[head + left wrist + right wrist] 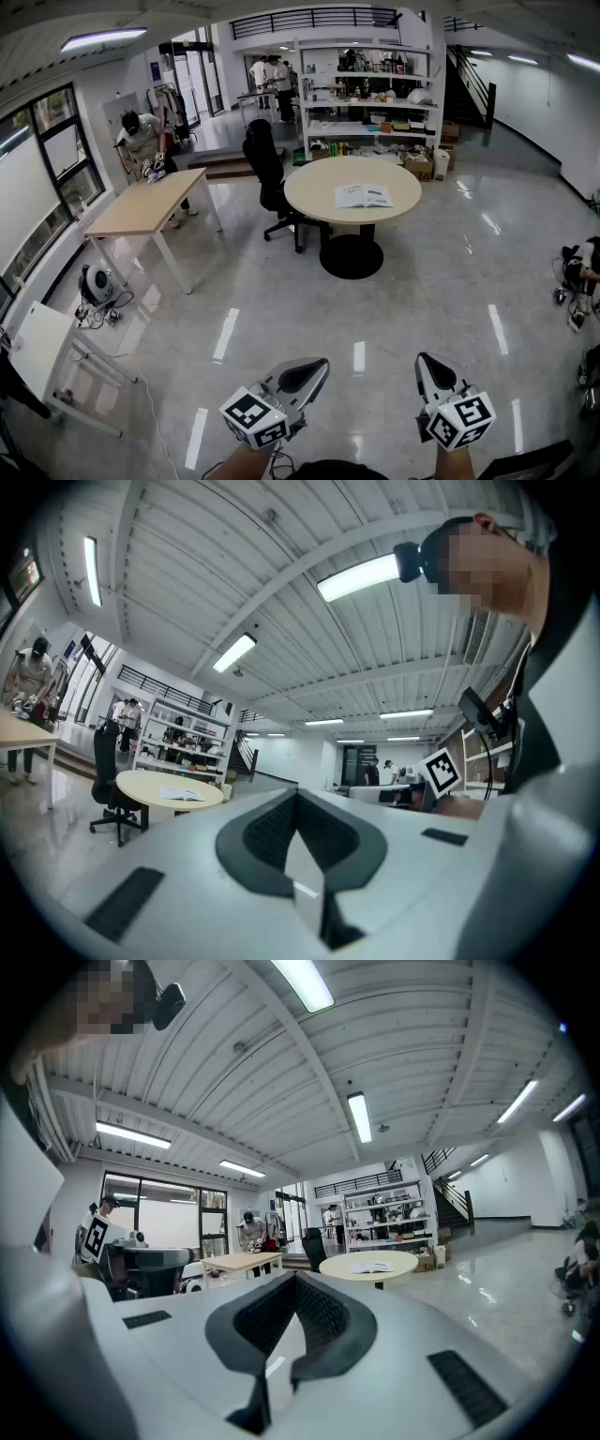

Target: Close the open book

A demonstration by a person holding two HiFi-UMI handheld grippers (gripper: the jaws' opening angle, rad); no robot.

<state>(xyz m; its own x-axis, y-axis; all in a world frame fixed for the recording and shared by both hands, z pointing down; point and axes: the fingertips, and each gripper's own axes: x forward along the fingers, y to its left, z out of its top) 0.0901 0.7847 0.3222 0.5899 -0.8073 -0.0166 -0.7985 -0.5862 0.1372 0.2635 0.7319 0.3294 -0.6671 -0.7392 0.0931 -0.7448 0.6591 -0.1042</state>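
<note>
The open book (363,196) lies flat, right of centre on the round table (309,202), well across the glossy floor from me, so nothing is within reach yet. The main risk, as I judge it, is arriving with both tools as they are now. My left gripper (309,373) and right gripper (429,367) each have their jaws pressed together on nothing, and closed tips could only shove the thin pages, creasing them or sliding the book toward the table edge (the black office chair (267,169) also stands just beside the table on its left and could be bumped). Both hands are held low in front of me, side by side and apart, pointing level at the table, the left tip angled slightly inward.
</note>
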